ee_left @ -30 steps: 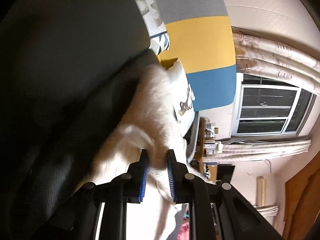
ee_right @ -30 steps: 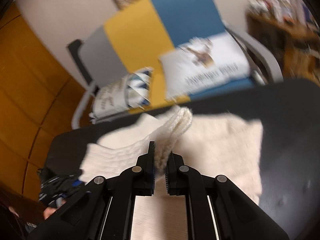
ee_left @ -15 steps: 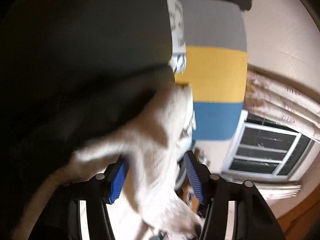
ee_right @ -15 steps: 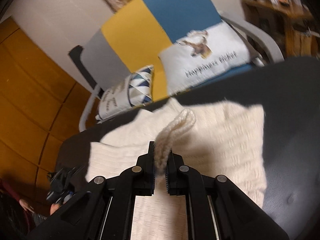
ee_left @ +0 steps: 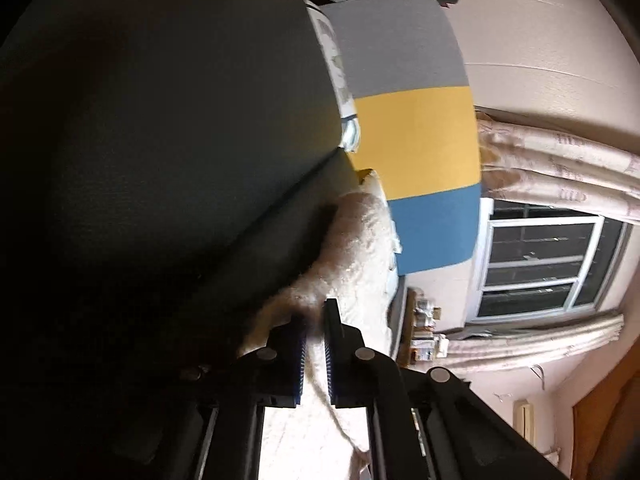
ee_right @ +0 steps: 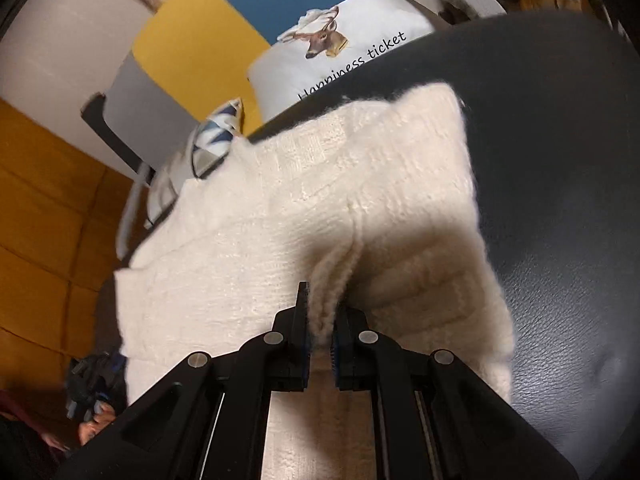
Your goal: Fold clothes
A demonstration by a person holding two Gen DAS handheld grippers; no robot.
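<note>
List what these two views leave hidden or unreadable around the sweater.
- Left wrist view: most of the cream sweater is blurred, hidden behind the left hand-held gripper.
- Right wrist view: sweater's near edge hidden under the right hand-held gripper.
- Pillow lettering cut off by the dark surface.

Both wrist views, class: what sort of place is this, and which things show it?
Probably a home living room: a colour-block sofa, a deer-print cushion and a curtained window, with a cream sweater being folded.
</note>
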